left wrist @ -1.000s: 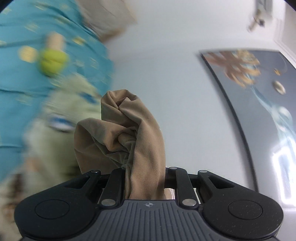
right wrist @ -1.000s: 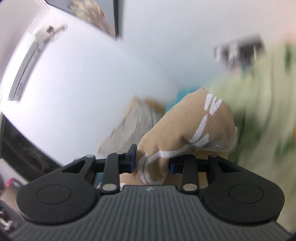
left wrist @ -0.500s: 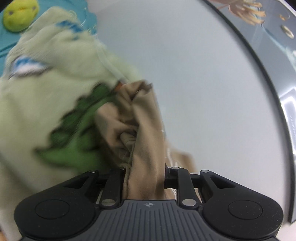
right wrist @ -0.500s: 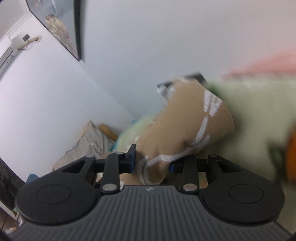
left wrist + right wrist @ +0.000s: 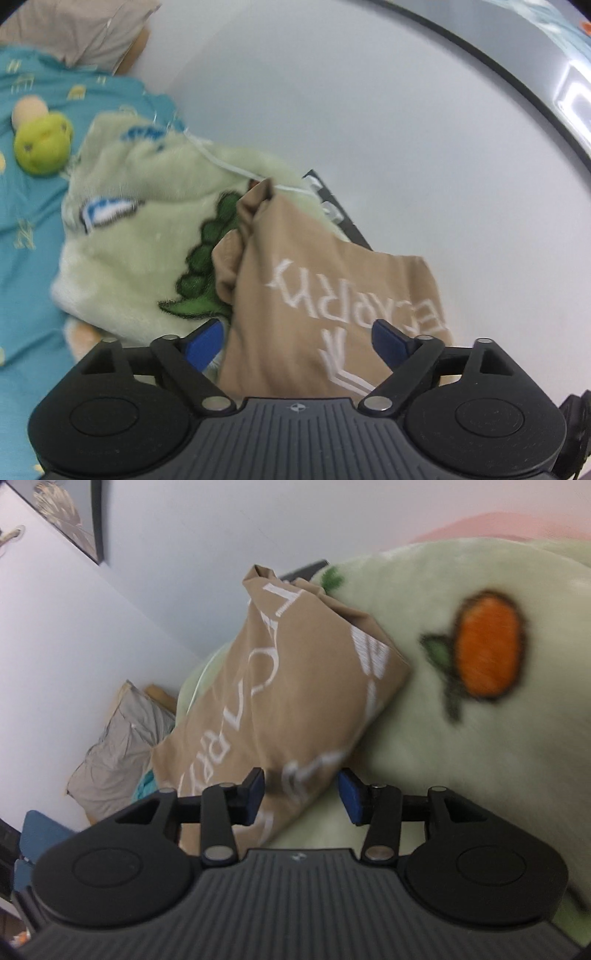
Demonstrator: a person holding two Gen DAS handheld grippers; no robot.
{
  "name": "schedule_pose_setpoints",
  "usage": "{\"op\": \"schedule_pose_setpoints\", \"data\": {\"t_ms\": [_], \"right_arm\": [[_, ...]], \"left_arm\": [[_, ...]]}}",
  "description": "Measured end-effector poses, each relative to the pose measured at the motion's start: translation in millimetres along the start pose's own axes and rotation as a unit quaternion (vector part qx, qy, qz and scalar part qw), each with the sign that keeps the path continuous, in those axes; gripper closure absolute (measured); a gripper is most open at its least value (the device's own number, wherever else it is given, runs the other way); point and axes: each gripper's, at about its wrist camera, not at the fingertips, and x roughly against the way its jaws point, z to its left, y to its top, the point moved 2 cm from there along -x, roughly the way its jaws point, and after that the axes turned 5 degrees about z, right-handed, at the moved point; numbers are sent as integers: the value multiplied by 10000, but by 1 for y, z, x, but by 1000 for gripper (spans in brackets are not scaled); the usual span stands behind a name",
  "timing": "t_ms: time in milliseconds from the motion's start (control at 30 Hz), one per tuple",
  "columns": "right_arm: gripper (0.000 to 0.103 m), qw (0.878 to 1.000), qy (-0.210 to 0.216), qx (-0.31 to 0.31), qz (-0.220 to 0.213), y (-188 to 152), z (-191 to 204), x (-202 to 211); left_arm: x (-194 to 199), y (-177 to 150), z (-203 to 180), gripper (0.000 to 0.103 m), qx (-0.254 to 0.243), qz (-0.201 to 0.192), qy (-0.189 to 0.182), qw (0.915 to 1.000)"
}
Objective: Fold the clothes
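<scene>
Lying: the tan garment (image 5: 332,295) is resting bunched on the pale green fleece blanket (image 5: 147,240), white lettering facing up.
Left gripper (image 5: 297,341): its jaws are standing spread wide, blue pads (image 5: 205,341) sitting on either side of the cloth without pinching it.
Right gripper (image 5: 301,794): it is likewise standing released, the tan garment (image 5: 288,686) passing loosely between its parted pads (image 5: 351,794).
Blanket detail: an orange fruit print (image 5: 484,646) is showing in the right view, a green dinosaur print (image 5: 199,266) in the left.
Bedding: a teal sheet (image 5: 26,206) is spreading beneath, carrying a yellow-green plush toy (image 5: 42,146).
Backdrop: a grey pillow (image 5: 114,746) is leaning by the white wall (image 5: 369,110); a framed picture (image 5: 70,513) is hanging there.
</scene>
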Motion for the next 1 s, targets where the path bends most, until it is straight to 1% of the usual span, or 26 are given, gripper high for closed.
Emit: {"op": "schedule_pose_setpoints", "data": {"t_ms": [67,100,200,233,267,333,433,533,633,733,1000], "right_arm": [[55,9998,-5,213,-55,-4,9,20],[55,9993,-22,360,-139,-6,17,33],[54,9967,68,724,-349,-11,34,69],[51,9953,138,868,-402,-12,40,81],[45,9931,197,1052,-482,-15,45,93],[11,9859,326,1468,-731,-23,58,117],[14,9688,455,2125,-1195,-36,67,152],[14,9559,490,2523,-1420,-60,59,182],[14,9465,510,2770,-1578,-76,62,194],[14,9373,551,2979,-1721,-93,65,199],[14,9164,506,3343,-2144,-145,70,205]], "left_arm": [[31,3,-27,5,-275,-172,64,9995],[46,2,-38,0,-424,-249,133,9987],[93,-4,-73,0,-841,-446,351,9948],[108,-7,-84,0,-963,-504,395,9933],[123,-12,-93,0,-1096,-581,458,9912],[153,-23,-110,0,-1376,-765,596,9857],[195,-44,-129,0,-1739,-1049,734,9764],[224,-69,-138,0,-2095,-1268,1013,9642],[246,-92,-139,0,-2353,-1462,1200,9534],[259,-108,-135,0,-2410,-1614,1297,9482],[277,-136,-120,0,-2455,-1926,1401,9397]]}}
